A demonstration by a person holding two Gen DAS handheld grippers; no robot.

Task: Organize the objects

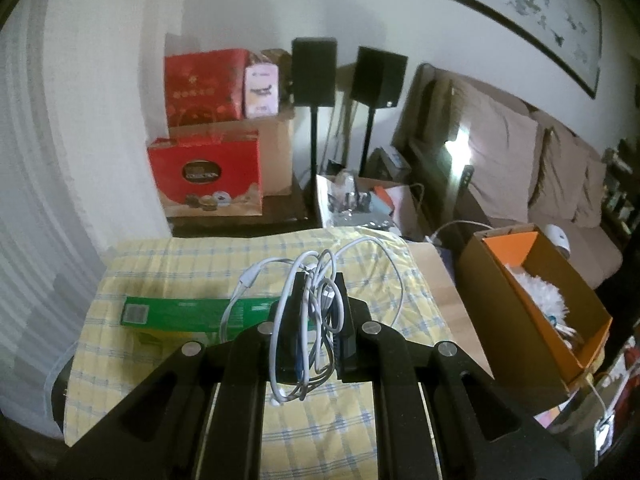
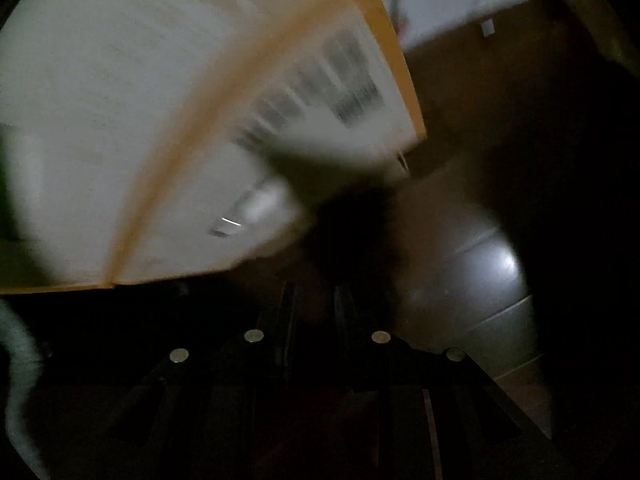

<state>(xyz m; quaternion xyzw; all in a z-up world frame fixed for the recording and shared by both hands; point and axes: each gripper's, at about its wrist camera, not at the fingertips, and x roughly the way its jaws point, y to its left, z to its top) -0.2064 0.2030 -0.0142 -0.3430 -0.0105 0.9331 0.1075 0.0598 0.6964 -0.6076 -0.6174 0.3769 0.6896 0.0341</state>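
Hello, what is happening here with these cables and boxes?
A person is tidying up with two handheld grippers. The left gripper is shut on a tangled bundle of white cable, held above a yellow checked cloth where a green box lies. An open orange box stands to the right. The right gripper's view is dark and blurred; it shows a white barcoded label, and its grip is unclear.

Your room, past the desk
You face a white plaster wall, a beige cushioned sofa, and a dark-framed ink painting above it.

Tangled white cable clamped above checked cloth
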